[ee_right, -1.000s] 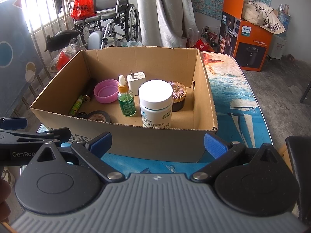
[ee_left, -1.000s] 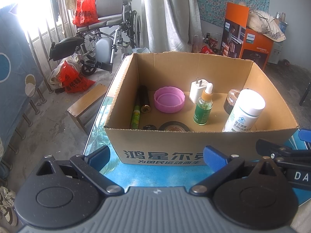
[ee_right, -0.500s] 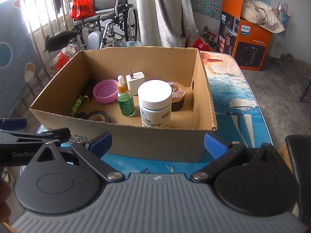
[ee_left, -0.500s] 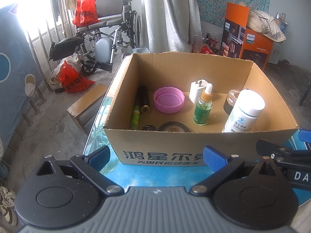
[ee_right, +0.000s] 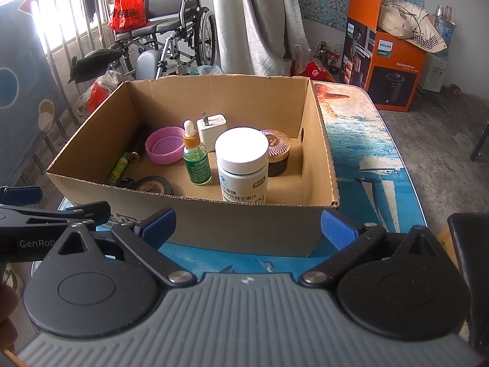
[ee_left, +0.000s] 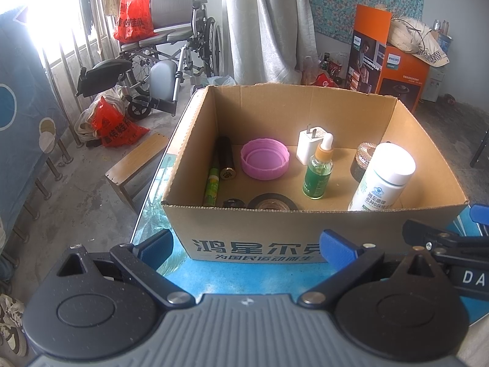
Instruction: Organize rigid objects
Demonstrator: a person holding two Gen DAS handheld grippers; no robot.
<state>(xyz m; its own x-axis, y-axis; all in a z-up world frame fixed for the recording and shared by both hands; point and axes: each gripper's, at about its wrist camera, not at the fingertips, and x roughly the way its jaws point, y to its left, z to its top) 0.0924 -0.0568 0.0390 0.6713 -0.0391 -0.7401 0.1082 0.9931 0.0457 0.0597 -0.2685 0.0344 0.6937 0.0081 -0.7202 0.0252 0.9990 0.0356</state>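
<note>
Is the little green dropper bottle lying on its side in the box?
No, the green dropper bottle stands upright on the floor of the cardboard box, its white tip pointing up, beside the big white-capped bottle.

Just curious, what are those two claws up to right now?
Left gripper open, empty. Right gripper open, empty. Items sit in cardboard box. Nothing blocking.

Cardboard box [ee_left: 253, 244] holding white bottle [ee_left: 382, 177], pink lid [ee_left: 264, 159], jaws apart
</note>
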